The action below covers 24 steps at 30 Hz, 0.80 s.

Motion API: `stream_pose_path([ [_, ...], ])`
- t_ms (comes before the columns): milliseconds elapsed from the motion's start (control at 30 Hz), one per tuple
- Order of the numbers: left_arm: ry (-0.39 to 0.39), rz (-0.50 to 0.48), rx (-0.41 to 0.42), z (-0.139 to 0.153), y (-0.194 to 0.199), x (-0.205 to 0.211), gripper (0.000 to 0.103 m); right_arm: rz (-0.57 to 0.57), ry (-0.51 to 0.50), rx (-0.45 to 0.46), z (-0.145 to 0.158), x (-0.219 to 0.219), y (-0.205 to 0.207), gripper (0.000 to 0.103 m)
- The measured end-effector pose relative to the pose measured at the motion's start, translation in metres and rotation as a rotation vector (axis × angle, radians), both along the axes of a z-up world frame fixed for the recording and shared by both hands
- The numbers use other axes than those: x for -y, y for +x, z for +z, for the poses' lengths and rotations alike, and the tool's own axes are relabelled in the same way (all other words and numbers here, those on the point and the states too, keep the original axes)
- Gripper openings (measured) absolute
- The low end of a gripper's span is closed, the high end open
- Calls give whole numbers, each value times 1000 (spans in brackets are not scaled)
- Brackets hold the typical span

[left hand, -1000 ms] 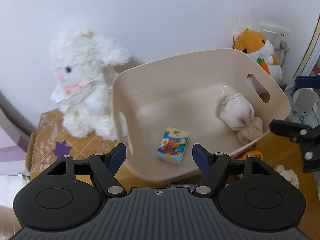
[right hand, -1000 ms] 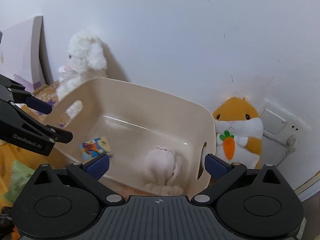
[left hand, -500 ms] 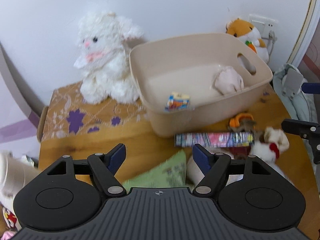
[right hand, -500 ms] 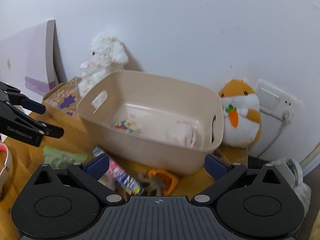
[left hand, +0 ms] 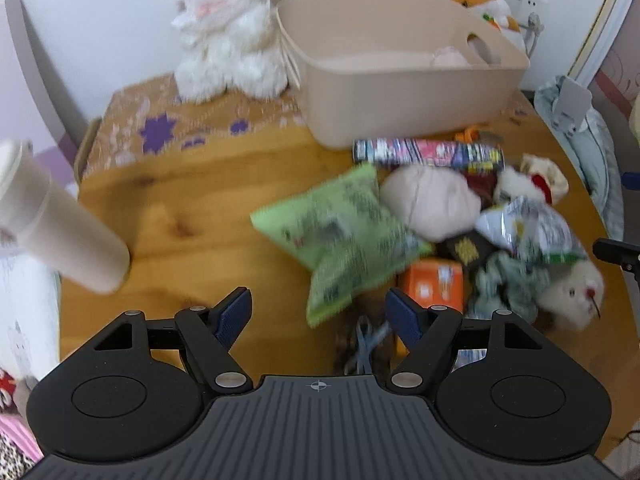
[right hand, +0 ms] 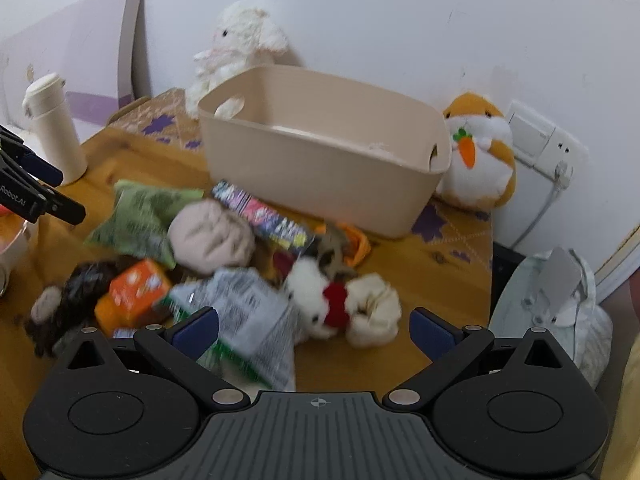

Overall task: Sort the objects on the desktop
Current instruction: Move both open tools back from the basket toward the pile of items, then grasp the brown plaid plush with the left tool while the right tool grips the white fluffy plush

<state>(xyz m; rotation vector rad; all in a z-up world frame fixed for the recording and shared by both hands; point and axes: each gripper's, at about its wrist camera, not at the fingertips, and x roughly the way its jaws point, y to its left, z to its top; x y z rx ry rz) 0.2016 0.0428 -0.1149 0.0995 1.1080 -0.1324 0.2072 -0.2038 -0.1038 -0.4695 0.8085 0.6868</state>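
Observation:
A beige bin (left hand: 400, 60) (right hand: 320, 152) stands at the back of the wooden table. In front of it lies a pile: a green snack bag (left hand: 340, 232) (right hand: 140, 212), a pink-beige cloth bundle (left hand: 432, 204) (right hand: 212, 236), a colourful tube (left hand: 428, 152) (right hand: 264, 216), an orange box (left hand: 432, 284) (right hand: 136, 288), a silver packet (left hand: 528, 228) (right hand: 248, 320) and a small white plush with red (right hand: 340, 308). My left gripper (left hand: 318, 314) is open and empty above the near edge of the pile. My right gripper (right hand: 314, 330) is open and empty over the silver packet and white plush.
A white rabbit plush (left hand: 232, 28) (right hand: 236, 48) sits left of the bin on a patterned mat (left hand: 160, 128). An orange hamster plush (right hand: 476, 152) sits right of it by a wall socket (right hand: 536, 140). A cream bottle (left hand: 60, 236) (right hand: 52, 128) stands at the left.
Both grippers have pulled back and away from the bin toward the near side of the table. The pile of objects has come into view under them. Both stay open.

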Motion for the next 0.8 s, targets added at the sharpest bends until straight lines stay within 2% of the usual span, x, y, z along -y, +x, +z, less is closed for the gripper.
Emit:
stream_pose_path([
  [133,-5,-16,-37,-11,-14,1,75,15,-28,3,-6,5,-10,103],
  [333,10,-47,-86,-29,-23,9,75,-12,-31,-69,-21,12,-17,103],
  [667,-7,6,-169,-63,-22,10,75,0,-70,-127,-52,7,-23,92],
  [800,0,31,-172,-71,-20,10,75,24,-74,-146,-61,3,-23,82],
])
